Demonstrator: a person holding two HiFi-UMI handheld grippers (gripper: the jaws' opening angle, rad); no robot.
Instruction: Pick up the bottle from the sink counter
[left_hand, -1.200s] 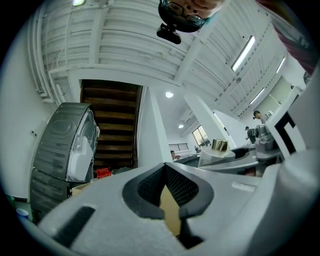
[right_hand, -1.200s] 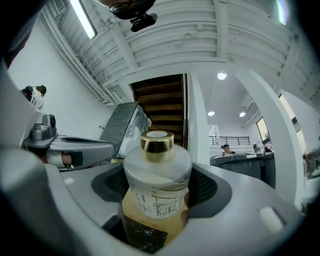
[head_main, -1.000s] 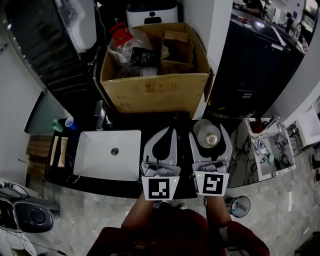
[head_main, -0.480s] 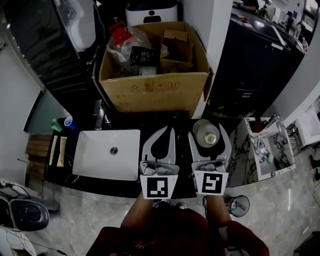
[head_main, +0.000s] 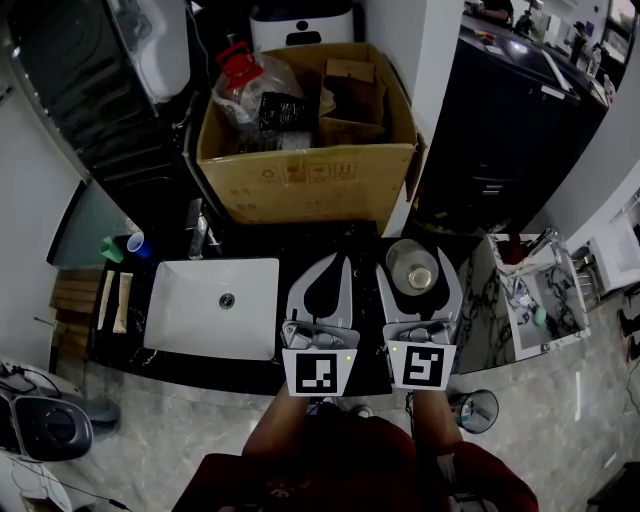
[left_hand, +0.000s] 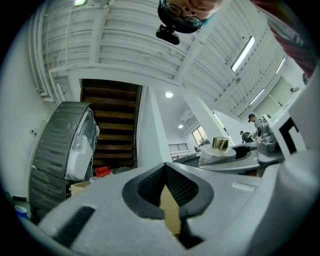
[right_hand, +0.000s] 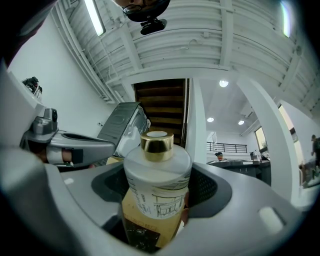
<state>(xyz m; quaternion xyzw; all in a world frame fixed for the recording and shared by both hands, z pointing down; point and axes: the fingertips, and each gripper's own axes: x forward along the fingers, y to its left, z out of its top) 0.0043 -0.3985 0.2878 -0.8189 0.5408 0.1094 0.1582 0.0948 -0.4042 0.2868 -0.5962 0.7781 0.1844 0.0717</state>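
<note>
Nothing has moved since before: right gripper (head_main: 417, 250) clamps the gold-capped bottle (head_main: 417, 276) above the dark tabletop (head_main: 300, 245); left gripper (head_main: 340, 258) just beside it, closed, empty.

Head view looks steeply down; both upward-tilted gripper views share the bottle (right_hand: 156, 185).

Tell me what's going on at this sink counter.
A person works two handheld grippers over the dark sink counter, right of the white rectangular basin. The right gripper is closed on a frosted white round bottle with a gold cap, which fills the space between its jaws. The left gripper sits alongside, jaws together and empty. Whether the bottle has left the counter cannot be told.
</note>
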